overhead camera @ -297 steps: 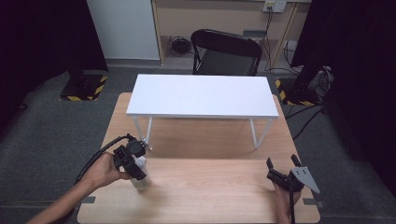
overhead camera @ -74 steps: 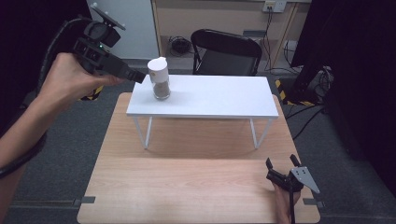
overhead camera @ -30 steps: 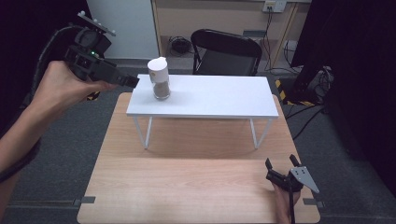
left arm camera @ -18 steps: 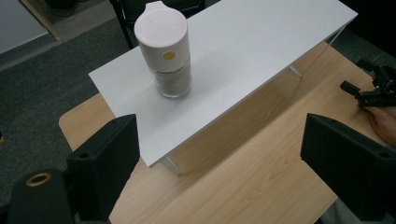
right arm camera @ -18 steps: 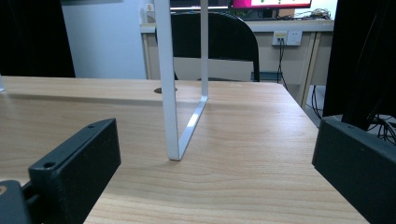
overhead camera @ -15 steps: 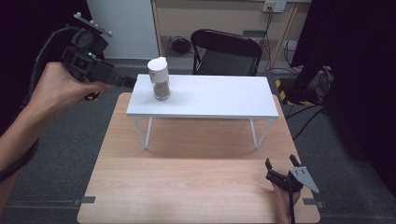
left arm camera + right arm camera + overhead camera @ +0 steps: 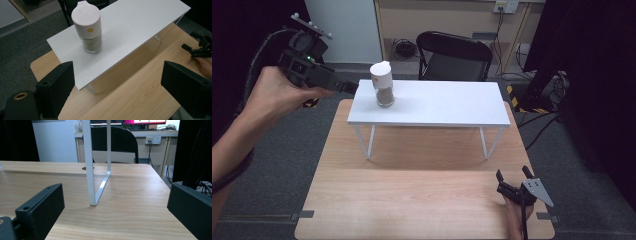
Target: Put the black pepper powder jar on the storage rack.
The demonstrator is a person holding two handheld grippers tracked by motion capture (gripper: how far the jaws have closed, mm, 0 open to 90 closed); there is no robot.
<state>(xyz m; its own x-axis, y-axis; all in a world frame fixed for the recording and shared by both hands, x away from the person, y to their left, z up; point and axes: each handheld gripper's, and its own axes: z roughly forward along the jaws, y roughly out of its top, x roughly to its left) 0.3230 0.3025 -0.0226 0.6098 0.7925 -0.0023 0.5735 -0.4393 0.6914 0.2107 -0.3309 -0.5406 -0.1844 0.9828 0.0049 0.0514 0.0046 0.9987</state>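
Observation:
A clear jar (image 7: 383, 85) with a white lid and brownish contents stands upright near the left end of the white raised shelf (image 7: 442, 102). My left gripper (image 7: 352, 87) hovers in the air just left of the shelf's left edge, open and empty, a short gap from the jar. In the left gripper view the jar (image 7: 88, 27) stands beyond the spread jaws on the shelf (image 7: 130, 27). My right gripper (image 7: 513, 176) rests open at the wooden table's near right corner, and in the right gripper view its jaws stand wide apart facing a shelf leg (image 7: 92, 170).
The wooden table (image 7: 412, 200) carries the shelf on thin white legs. A black folding chair (image 7: 454, 57) stands behind the shelf. Cables and a black-and-yellow box lie on the floor at right. The right gripper (image 7: 197, 45) is seen far off in the left gripper view.
The left gripper carried the jar from the wooden table up onto the shelf, let go, and has drawn back leftward. The jar stays put. The right gripper has not moved.

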